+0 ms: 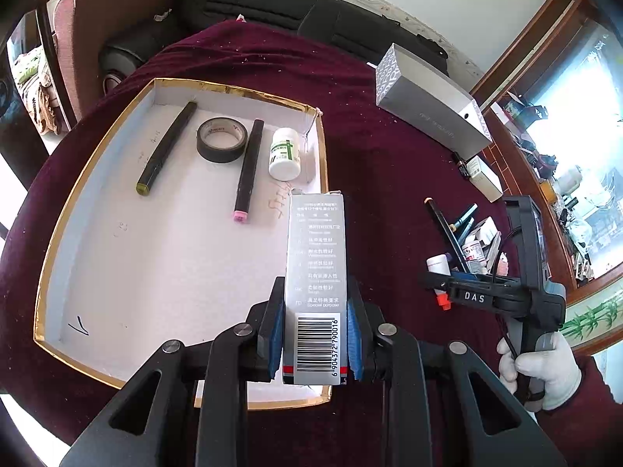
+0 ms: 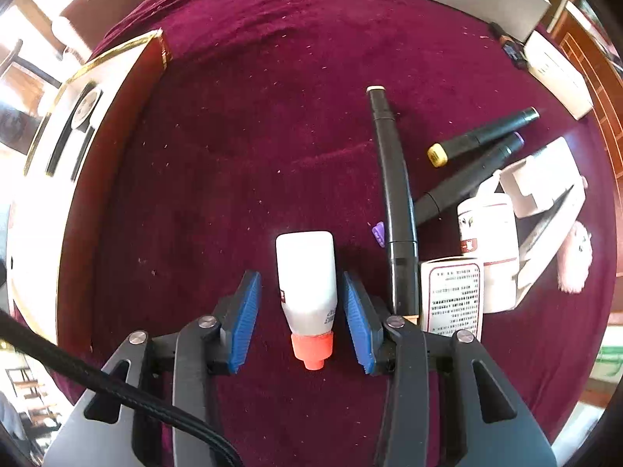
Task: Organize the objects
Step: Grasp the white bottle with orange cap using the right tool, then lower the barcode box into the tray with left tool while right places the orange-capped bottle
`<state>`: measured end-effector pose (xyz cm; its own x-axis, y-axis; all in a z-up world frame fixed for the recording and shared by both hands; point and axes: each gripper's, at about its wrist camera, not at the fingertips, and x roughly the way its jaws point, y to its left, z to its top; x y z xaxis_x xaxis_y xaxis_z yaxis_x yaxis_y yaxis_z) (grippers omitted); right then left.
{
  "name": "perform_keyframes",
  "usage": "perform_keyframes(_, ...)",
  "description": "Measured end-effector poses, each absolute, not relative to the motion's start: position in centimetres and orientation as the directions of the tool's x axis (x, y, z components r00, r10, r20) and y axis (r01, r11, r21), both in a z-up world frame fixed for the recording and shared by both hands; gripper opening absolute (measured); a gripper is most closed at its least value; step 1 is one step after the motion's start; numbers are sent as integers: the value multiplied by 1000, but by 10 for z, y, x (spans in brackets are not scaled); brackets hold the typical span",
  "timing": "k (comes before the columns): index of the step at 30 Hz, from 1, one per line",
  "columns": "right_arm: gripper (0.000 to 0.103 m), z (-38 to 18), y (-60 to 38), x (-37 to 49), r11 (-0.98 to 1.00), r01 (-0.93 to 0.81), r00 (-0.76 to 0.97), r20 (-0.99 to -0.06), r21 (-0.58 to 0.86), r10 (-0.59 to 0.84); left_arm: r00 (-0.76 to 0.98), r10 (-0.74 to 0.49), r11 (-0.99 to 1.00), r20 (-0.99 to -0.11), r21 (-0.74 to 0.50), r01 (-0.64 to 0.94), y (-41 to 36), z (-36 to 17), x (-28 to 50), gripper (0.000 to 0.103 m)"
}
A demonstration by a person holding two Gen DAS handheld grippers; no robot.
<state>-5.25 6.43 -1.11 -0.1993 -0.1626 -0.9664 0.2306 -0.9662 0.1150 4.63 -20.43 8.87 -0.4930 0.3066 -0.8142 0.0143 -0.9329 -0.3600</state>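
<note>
My left gripper [image 1: 315, 334] is shut on a tall grey carton with a barcode [image 1: 316, 257], holding it upright over the right rim of the gold-edged white tray [image 1: 93, 163]. Inside the tray lie two black markers [image 1: 249, 167], a black tape roll [image 1: 222, 139] and a white pill bottle [image 1: 285, 153]. My right gripper [image 2: 301, 307] points down at the maroon cloth. A small white bottle with an orange cap [image 2: 307, 272] lies between its blue pads [image 2: 245, 315]. A gap shows on the left side, so the pads do not press on it.
Right of the bottle lie several black markers [image 2: 393, 179], a white jar [image 2: 490, 241], a printed carton [image 2: 453, 295] and an opened white box [image 2: 545, 179]. A long grey box [image 1: 428, 105] sits at the far right. A white-gloved hand [image 1: 545, 366] holds the right gripper.
</note>
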Motion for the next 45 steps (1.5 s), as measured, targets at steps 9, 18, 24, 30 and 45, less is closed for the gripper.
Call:
perform_keyframes(9, 25, -6, 78, -51, -967, 152, -180, -956, 204, -230, -515, 277, -938, -811, -345, 39, -224, 93, 48, 23)
perform_keyframes(18, 25, 39, 46, -43, -906, 200, -205, -888, 373, -411, -513, 242, -940, -824, -330, 87, -253, 87, 43, 23)
perform_keyframes(24, 25, 59, 1, -32, -859, 265, -183, -852, 438, -490, -500, 228, -946, -836, -312, 89, -270, 76, 27, 23)
perform_keyframes(30, 25, 55, -54, -45, -828, 291, -119, -841, 480, -529, -471, 228, -952, -852, -296, 74, -286, 62, 1, 23)
perform_keyframes(45, 25, 6, -128, -77, -915, 258, -99, -933, 311, -345, -363, 258, -958, -895, -285, 22, -301, 23, -61, 23)
